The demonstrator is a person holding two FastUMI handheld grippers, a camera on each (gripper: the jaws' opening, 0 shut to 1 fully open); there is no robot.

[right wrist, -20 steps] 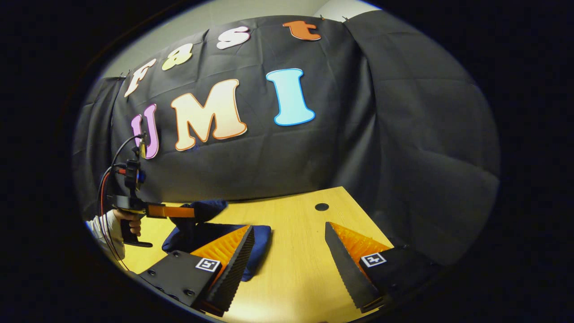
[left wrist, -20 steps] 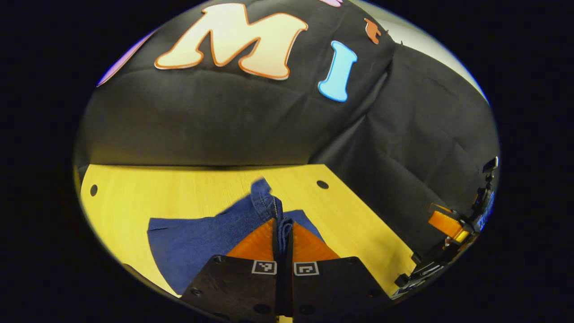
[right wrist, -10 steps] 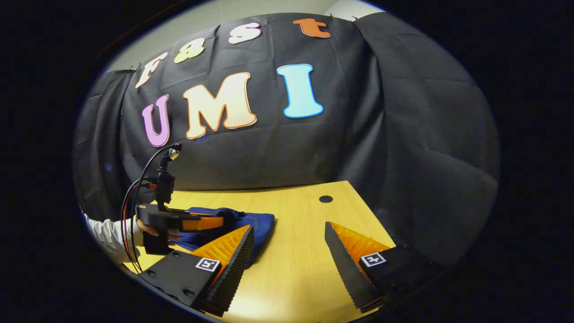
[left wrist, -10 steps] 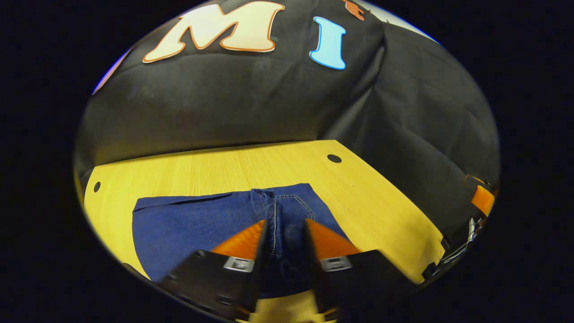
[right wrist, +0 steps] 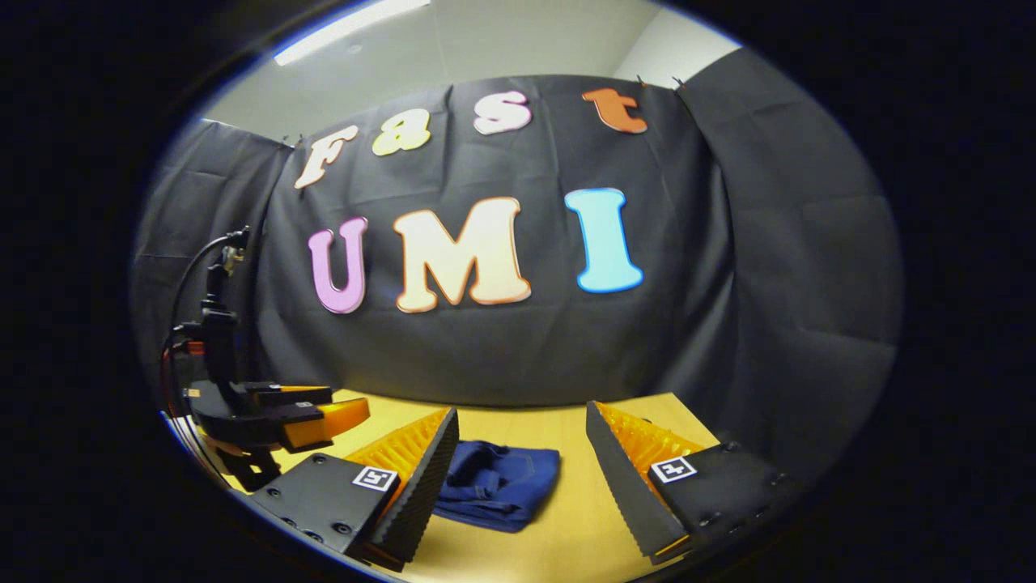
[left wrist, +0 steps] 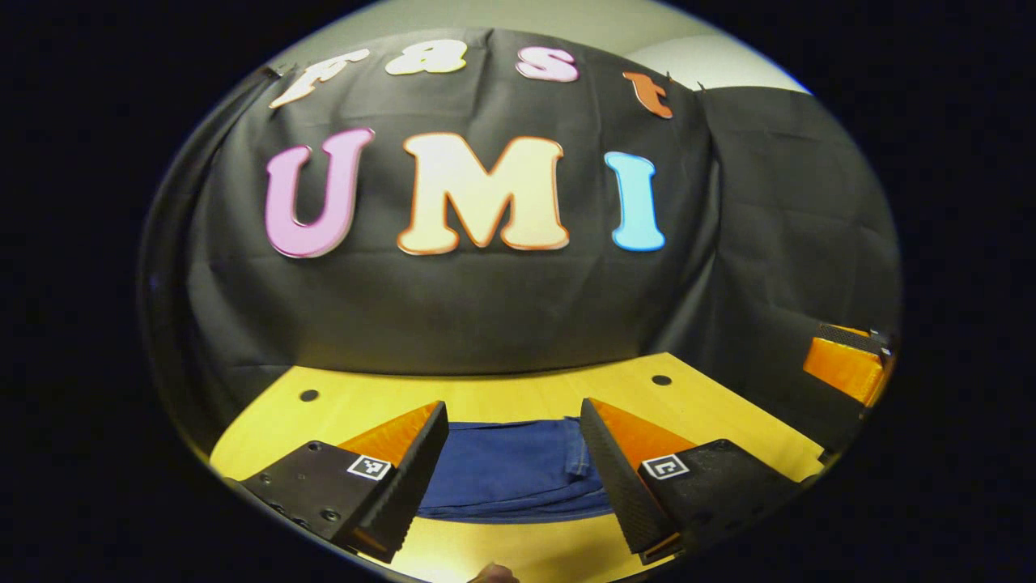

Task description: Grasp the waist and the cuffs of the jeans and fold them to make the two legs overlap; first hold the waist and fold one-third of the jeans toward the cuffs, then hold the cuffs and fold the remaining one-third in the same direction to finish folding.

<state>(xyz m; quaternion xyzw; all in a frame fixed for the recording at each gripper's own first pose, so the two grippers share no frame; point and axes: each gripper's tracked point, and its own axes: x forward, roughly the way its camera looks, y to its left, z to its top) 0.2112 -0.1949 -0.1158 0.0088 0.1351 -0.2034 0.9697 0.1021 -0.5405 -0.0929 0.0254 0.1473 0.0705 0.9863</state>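
Note:
The dark blue jeans lie folded into a compact stack on the yellow wooden table. In the left gripper view my left gripper hangs open above the near side of the stack, with nothing between its fingers. In the right gripper view the folded jeans lie between and beyond the fingers of my right gripper, which is open and holds nothing. The left gripper also appears at the left of that view, raised above the table. The right gripper shows at the right edge of the left gripper view.
The table has round holes near its far corners. Black cloth walls the booth at the back and on the right. Bare tabletop lies around the jeans.
My left gripper let go of the jeans, opened wide, and lifted back from the stack. The fold dropped flat. My right gripper also tilted up and drew back.

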